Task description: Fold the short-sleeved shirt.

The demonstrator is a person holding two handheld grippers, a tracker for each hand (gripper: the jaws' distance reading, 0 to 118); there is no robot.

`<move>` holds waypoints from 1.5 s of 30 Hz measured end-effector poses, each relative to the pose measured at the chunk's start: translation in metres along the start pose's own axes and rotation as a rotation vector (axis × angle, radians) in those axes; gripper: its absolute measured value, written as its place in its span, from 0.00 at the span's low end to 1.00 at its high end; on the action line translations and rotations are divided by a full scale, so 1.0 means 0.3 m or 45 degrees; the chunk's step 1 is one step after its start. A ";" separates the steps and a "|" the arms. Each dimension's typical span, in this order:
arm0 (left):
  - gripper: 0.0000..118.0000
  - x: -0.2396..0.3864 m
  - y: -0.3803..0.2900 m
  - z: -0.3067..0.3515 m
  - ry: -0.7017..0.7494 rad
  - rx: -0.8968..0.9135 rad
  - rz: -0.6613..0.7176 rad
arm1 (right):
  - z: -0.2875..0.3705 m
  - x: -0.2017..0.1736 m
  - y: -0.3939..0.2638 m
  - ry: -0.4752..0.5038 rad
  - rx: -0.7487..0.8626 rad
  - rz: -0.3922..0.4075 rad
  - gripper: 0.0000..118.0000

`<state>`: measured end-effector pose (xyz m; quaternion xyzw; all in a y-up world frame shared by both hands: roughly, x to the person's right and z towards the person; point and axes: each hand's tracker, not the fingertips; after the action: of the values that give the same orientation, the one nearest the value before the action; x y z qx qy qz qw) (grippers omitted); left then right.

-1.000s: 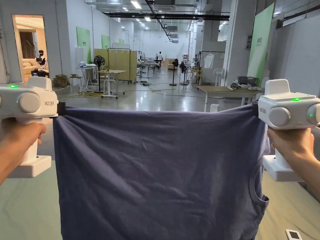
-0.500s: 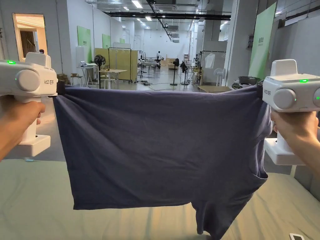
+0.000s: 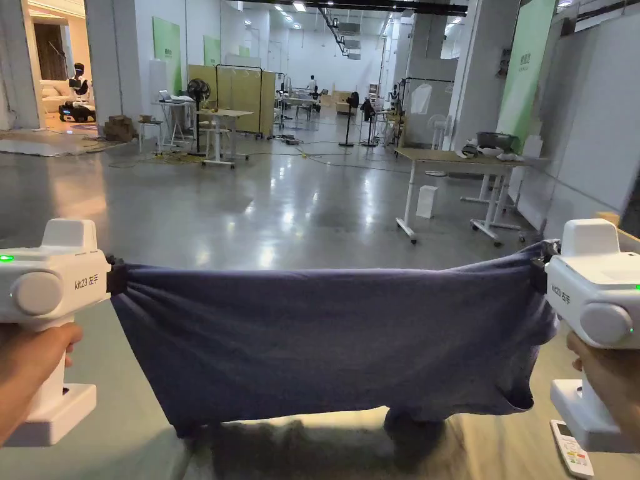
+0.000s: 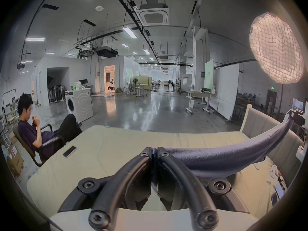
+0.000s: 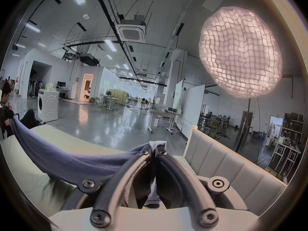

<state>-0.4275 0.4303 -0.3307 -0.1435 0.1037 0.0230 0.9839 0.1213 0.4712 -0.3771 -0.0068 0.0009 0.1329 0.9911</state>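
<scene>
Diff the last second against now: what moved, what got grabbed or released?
Both claws came down together, lowering the shirt from chest-high, where it hung clear of the bed half a second ago, until its bottom edge bunches onto the bed. Nothing grabbed or released: the left claw and right claw stay shut on the top corners, and the top edge stays stretched between them. The remote lies where it was.

The navy-blue short-sleeved shirt [image 3: 325, 337] hung stretched wide between its two pinched top corners, sagging slightly in the middle, its lower edge bunched and touching the pale bed surface.
</scene>
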 end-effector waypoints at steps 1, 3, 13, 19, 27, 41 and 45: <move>0.05 -0.005 -0.031 0.021 -0.005 -0.016 -0.005 | 0.037 0.000 -0.024 0.004 -0.003 0.000 0.03; 0.05 -0.009 -0.112 0.079 -0.010 -0.026 0.008 | 0.104 -0.007 -0.088 0.015 -0.012 0.029 0.03; 0.05 -0.048 -0.490 0.376 -0.020 -0.169 -0.018 | 0.458 -0.036 -0.450 0.097 -0.262 0.023 0.03; 0.05 -0.066 -0.715 0.518 -0.019 -0.308 -0.033 | 0.658 -0.072 -0.620 0.111 -0.404 0.062 0.03; 0.05 -0.076 -0.954 0.560 -0.006 -0.580 -0.067 | 0.798 -0.116 -0.852 0.144 -0.663 0.072 0.03; 0.05 -0.040 -1.187 0.422 -0.026 -0.989 -0.239 | 0.787 -0.185 -1.138 0.195 -1.098 0.110 0.09; 0.22 -0.049 -1.183 0.398 -0.011 -0.978 -0.255 | 0.788 -0.177 -1.109 0.180 -1.092 0.131 0.46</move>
<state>-0.3915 0.1244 -0.1171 -0.5104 0.0690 -0.0352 0.8565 0.1577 0.1396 -0.1361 -0.4268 0.0139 0.1696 0.8882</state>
